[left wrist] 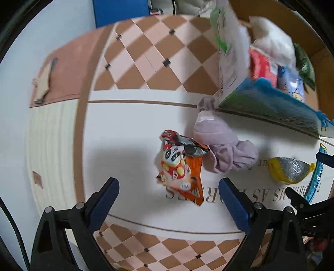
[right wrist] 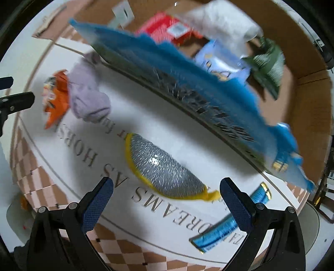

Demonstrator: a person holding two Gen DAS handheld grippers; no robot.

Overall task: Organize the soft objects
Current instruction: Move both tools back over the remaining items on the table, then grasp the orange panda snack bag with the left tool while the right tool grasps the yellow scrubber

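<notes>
Already a good part of the sorting is judged done: a cardboard box (right wrist: 309,68) at the upper right of the right wrist view is loaded with a white cloth (right wrist: 225,18), a red pack (right wrist: 167,27) and a green bag (right wrist: 267,64). Left on the mat (left wrist: 125,133) are a lilac sock (left wrist: 221,146), an orange snack bag (left wrist: 181,166), a silver scrubber (right wrist: 167,168) and a blue strip (right wrist: 221,229). The left gripper (left wrist: 169,204) and right gripper (right wrist: 167,204) are both held apart, nothing between them.

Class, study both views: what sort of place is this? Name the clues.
Probably a home room: a printed checked table mat, a cardboard box of packets and soft goods, and loose household bits such as a lilac cloth.
</notes>
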